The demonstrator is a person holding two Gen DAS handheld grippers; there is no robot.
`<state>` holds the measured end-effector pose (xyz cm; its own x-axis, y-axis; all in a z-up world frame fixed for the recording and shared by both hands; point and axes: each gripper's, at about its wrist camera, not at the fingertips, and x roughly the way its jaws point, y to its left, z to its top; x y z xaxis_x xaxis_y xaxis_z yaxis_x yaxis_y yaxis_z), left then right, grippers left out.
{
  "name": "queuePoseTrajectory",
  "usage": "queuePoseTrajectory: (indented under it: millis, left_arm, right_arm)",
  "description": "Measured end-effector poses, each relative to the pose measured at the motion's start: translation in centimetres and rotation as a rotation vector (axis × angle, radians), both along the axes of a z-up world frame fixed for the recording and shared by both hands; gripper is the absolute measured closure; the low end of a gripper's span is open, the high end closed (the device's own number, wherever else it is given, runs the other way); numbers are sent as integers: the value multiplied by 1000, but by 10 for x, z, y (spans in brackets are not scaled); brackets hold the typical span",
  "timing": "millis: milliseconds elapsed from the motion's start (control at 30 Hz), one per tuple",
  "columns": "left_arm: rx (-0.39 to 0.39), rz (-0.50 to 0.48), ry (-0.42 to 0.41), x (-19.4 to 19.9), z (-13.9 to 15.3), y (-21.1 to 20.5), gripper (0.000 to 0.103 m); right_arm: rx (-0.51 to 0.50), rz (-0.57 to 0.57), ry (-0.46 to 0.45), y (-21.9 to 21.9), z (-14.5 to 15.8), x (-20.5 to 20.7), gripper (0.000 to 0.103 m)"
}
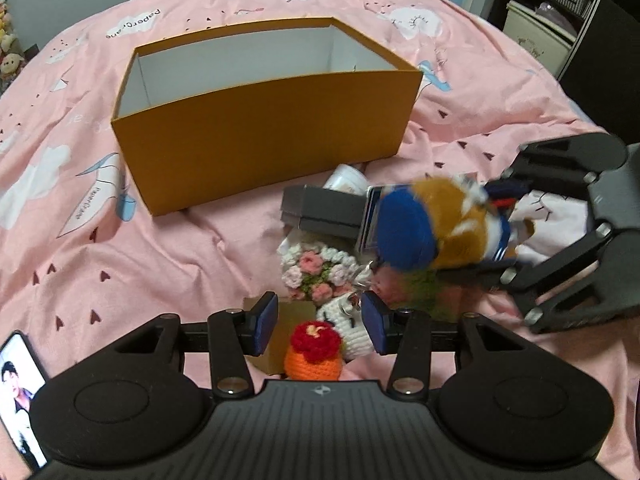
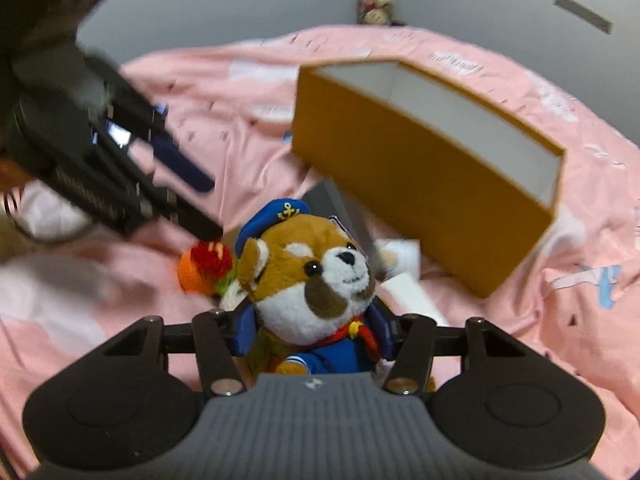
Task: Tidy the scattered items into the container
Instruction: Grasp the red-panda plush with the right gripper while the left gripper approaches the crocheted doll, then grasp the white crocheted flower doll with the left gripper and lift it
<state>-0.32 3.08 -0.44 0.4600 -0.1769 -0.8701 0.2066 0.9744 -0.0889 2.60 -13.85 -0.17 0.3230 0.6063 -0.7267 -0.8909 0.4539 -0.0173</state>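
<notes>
Right gripper: fingers clamp the sailor plush low on its body, lifted above the pile.
Left gripper: fingers part-open around the white crochet toy, not visibly pressing.
Container: orange box on the bed, apparently empty.
Risk: heavy head could tip the plush loose; grippers may collide.
Room: near wall stands tall; open bedding around it.

Both wrist cameras downward (box shared)
</notes>
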Motion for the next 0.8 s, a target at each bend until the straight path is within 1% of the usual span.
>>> queuePoseTrajectory:
  millis: [133, 267, 333, 400, 500, 567, 700, 800]
  left_arm:
    - [-38, 5, 5, 2, -4, -5, 46]
    - [-65, 29, 9, 6, -14, -10, 45]
    - [-79, 66, 0, 12, -19, -9, 46]
    - [-100, 114, 1, 19, -26, -6, 45]
    - [-114, 168, 31, 30, -39, -1, 43]
    - [-110, 188, 45, 35, -47, 1, 39]
    - [-116, 211, 73, 41, -62, 3, 37]
    - [-138, 233, 73, 45, -68, 6, 29]
  right_arm:
    - [82, -101, -20, -21, 24, 7, 44]
    - [87, -241, -57, -38, 30, 17, 44]
    - [93, -291, -38, -46, 27, 23, 44]
    - [104, -328, 0, -53, 22, 28, 44]
    - [109, -350, 24, -58, 16, 31, 44]
    - [110, -353, 27, -58, 14, 31, 44]
    - [104, -361, 25, -55, 10, 32, 43]
    - [102, -366, 34, -56, 6, 33, 43]
